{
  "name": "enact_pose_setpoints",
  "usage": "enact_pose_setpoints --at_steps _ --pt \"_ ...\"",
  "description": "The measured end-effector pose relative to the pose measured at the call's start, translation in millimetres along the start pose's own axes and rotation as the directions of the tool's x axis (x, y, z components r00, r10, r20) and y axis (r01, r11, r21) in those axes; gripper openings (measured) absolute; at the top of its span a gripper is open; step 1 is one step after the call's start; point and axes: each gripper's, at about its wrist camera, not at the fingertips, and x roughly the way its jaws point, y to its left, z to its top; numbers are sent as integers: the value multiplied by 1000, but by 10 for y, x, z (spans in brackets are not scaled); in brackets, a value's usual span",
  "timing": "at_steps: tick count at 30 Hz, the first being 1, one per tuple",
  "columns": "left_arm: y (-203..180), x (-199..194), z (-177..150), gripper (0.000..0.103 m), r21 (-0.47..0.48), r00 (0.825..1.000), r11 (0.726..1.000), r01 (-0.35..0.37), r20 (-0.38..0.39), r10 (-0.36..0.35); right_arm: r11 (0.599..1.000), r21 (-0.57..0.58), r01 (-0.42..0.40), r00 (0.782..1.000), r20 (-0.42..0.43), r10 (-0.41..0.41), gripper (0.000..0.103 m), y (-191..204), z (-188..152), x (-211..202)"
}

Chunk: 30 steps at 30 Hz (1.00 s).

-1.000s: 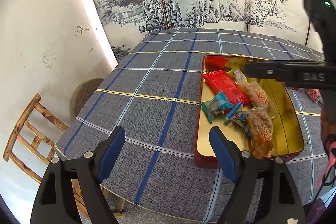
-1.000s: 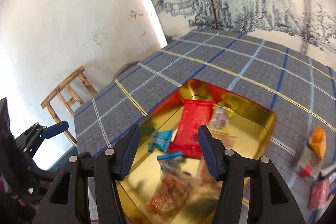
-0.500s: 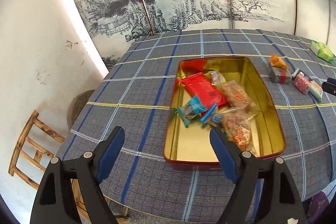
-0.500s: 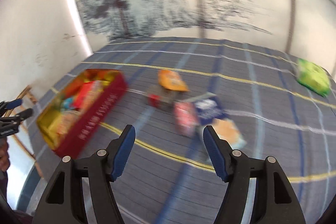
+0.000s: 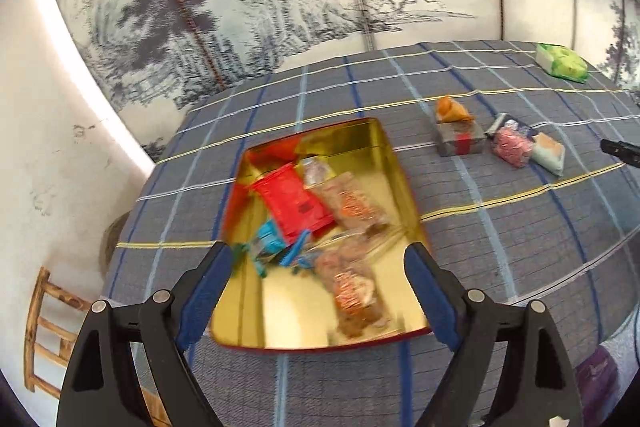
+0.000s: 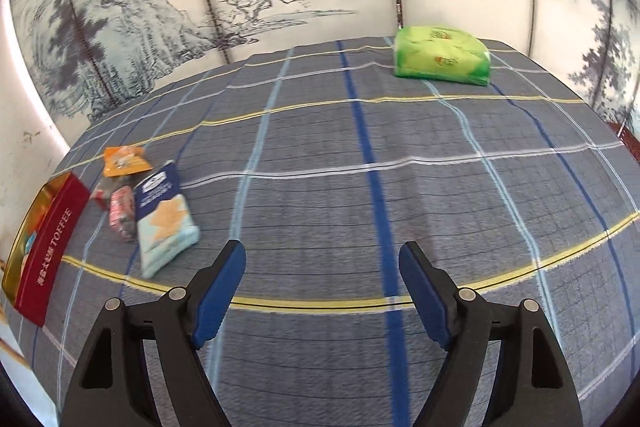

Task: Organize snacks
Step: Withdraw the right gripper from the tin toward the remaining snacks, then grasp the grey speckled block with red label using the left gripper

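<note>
A gold-lined red tin (image 5: pixel 394 163) holds several snack packets, among them a red one (image 5: pixel 290 203). My left gripper (image 5: pixel 318 269) hovers over the tin's near half, its jaws opening, nothing between them. Right of the tin lie an orange packet (image 5: pixel 452 109), a grey-and-red pack (image 5: pixel 458 143), a pink packet (image 5: pixel 512 145) and a pale blue cracker pack (image 5: pixel 550 153). My right gripper (image 6: pixel 322 267) hangs above bare cloth, jaws opening and empty. To its left lie the cracker pack (image 6: pixel 166 223), pink packet (image 6: pixel 122 211), orange packet (image 6: pixel 124 159) and the tin (image 6: pixel 48 243).
A green tissue pack (image 6: pixel 440 57) sits at the table's far side, also seen from the left wrist as the green pack (image 5: pixel 562 63). The checked cloth (image 6: pixel 360 167) covers a round table. A wooden chair (image 5: pixel 44 327) stands at the left, a painted screen behind.
My right gripper swung away from over the tin to the right, past the loose snacks, and its jaws widened. My left gripper shifted over the tin and opened slightly.
</note>
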Motion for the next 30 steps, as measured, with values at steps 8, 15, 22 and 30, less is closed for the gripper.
enact_pose_setpoints --at_steps 8,15,22,30 --pt "-373 245 587 85 3 976 978 209 -60 -208 997 53 -51 999 2 51 83 -133 -12 39" --pt "-833 640 959 85 73 960 961 269 -102 -261 995 48 -91 996 2 91 87 -102 -24 32" --pt "-1126 1259 1252 84 76 934 946 315 -203 -295 990 54 -130 992 9 129 89 -103 -35 13" --pt "-1166 1773 1348 84 14 907 946 325 -290 -307 987 44 -155 988 -9 155 90 -75 -28 43"
